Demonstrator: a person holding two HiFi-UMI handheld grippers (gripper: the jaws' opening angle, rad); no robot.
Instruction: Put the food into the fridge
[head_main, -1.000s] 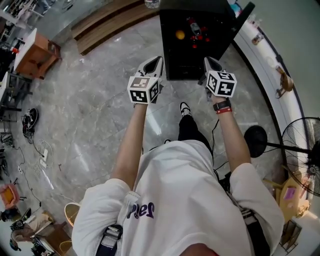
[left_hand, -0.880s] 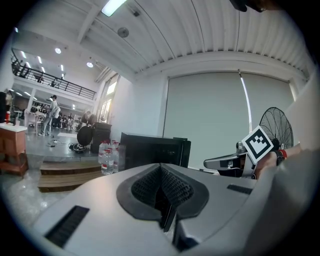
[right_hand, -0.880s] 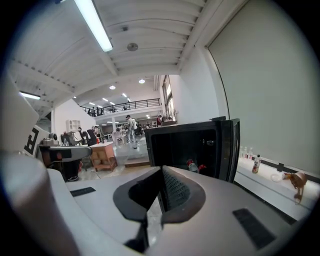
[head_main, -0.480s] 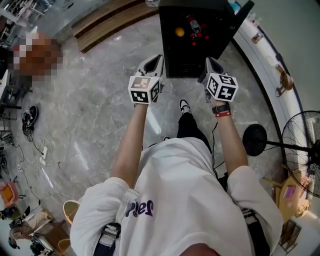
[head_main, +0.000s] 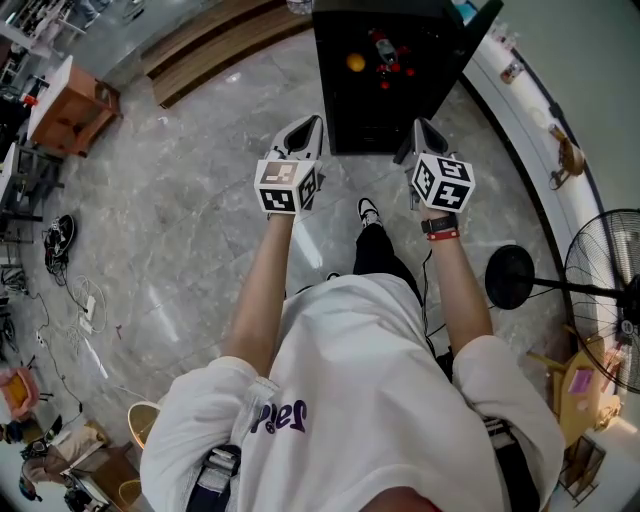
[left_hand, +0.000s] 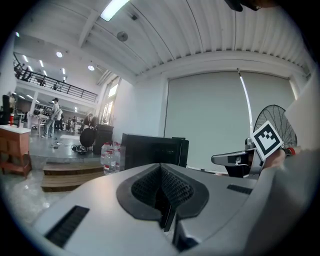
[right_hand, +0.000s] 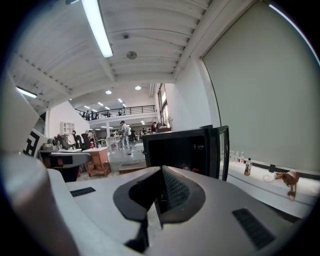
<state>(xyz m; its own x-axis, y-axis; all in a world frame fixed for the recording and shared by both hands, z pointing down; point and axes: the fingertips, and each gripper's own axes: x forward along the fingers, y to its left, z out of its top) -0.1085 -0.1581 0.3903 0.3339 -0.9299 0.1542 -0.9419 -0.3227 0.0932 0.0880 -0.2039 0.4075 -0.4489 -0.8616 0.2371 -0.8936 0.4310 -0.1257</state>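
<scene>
A small black fridge (head_main: 385, 100) stands on the floor ahead with its door (head_main: 482, 28) swung open to the right. Inside lie an orange fruit (head_main: 356, 62) and some red food items (head_main: 392, 68). My left gripper (head_main: 310, 122) hangs just left of the fridge's front, shut and empty. My right gripper (head_main: 420, 126) is at the fridge's front right corner, also shut with nothing in it. In the left gripper view my left gripper (left_hand: 162, 170) faces the fridge (left_hand: 152, 150). In the right gripper view my right gripper (right_hand: 161, 172) faces the dark open cavity (right_hand: 182, 147).
A white ledge (head_main: 540, 130) with small objects curves along the wall at right. A floor fan (head_main: 600, 290) stands at right. A wooden step (head_main: 220, 40) lies behind the fridge, with water bottles (left_hand: 110, 156) on it. A wooden cabinet (head_main: 65, 110) and cables (head_main: 60, 240) are at left.
Both grippers sit slightly lower in the head view, the right one a little nearer the person. Both stay shut and empty.
</scene>
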